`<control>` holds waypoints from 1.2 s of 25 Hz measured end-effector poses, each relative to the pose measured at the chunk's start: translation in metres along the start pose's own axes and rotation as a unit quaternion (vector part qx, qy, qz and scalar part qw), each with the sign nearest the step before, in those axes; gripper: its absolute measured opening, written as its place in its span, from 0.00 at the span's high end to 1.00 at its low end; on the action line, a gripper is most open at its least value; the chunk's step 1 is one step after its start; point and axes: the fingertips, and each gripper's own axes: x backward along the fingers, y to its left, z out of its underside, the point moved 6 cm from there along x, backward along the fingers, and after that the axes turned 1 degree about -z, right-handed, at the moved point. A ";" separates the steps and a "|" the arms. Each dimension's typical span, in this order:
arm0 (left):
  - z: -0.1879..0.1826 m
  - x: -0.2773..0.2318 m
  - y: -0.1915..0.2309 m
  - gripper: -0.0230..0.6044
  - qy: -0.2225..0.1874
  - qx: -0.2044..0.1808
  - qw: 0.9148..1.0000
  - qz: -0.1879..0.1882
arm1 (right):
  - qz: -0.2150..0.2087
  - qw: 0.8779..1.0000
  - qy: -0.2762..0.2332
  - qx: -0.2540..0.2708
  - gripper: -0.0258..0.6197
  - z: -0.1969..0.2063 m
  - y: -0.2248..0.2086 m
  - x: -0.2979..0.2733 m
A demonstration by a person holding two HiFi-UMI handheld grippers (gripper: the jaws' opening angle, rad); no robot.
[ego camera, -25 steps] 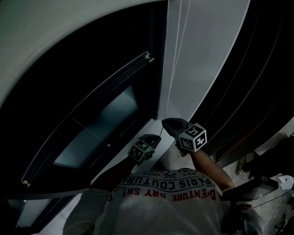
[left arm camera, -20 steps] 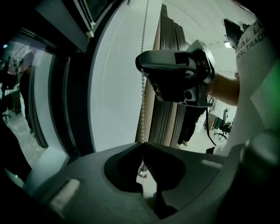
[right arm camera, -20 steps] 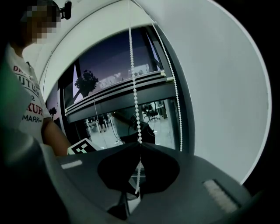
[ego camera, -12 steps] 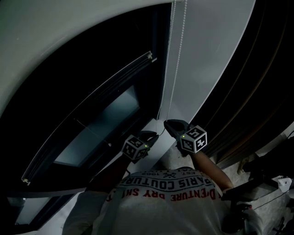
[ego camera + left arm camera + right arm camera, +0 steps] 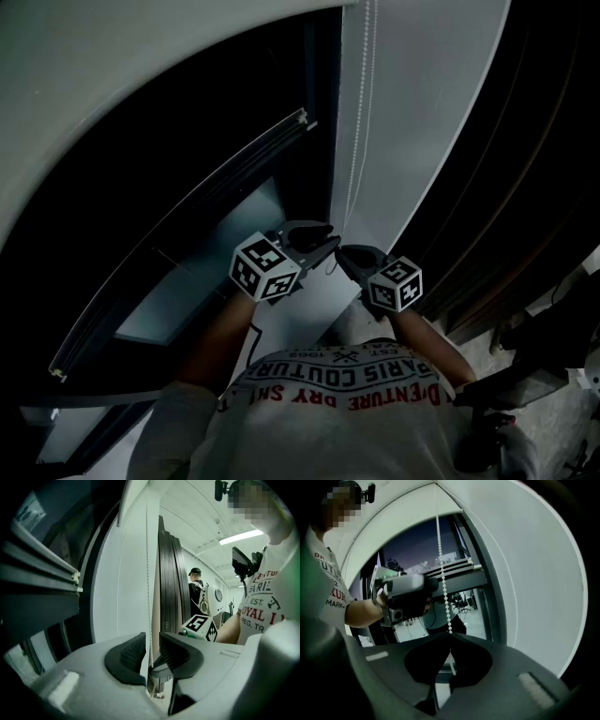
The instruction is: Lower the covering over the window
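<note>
A white bead chain (image 5: pixel 354 141) hangs down the white wall panel beside the dark window. The blind's bottom rail (image 5: pixel 187 234) crosses the glass partway down. My right gripper (image 5: pixel 343 255) is shut on the bead chain (image 5: pixel 443 583), and its jaws (image 5: pixel 449 637) meet on the beads. My left gripper (image 5: pixel 317 240) sits just left of it at about the same height. Its jaws are opening. The chain (image 5: pixel 149 573) runs through the gap of the left gripper (image 5: pixel 151 654) without the pads (image 5: pixel 129 656) pressing on it.
The white wall panel (image 5: pixel 412 122) stands right of the window frame (image 5: pixel 319 141). Dark upright panels (image 5: pixel 525 187) lean further right. A person in black (image 5: pixel 194 592) stands far back in the room. My own torso fills the bottom of the head view.
My left gripper has risen from below the right one to beside it, and its jaws have parted. The right gripper has kept its place and its hold on the chain.
</note>
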 end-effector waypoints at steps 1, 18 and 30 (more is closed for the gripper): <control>-0.012 -0.002 -0.001 0.81 -0.004 -0.004 1.000 -0.001 | 0.000 1.000 0.000 -0.001 0.94 0.000 0.000 0.000; -0.086 -0.006 -0.007 0.95 -0.041 -0.017 0.998 -0.046 | -0.003 1.000 -0.009 0.009 0.94 -0.004 0.005 -0.001; -0.064 -0.007 -0.009 0.95 -0.024 -0.017 0.999 -0.041 | -0.005 0.999 0.019 -0.026 0.94 0.015 0.003 -0.003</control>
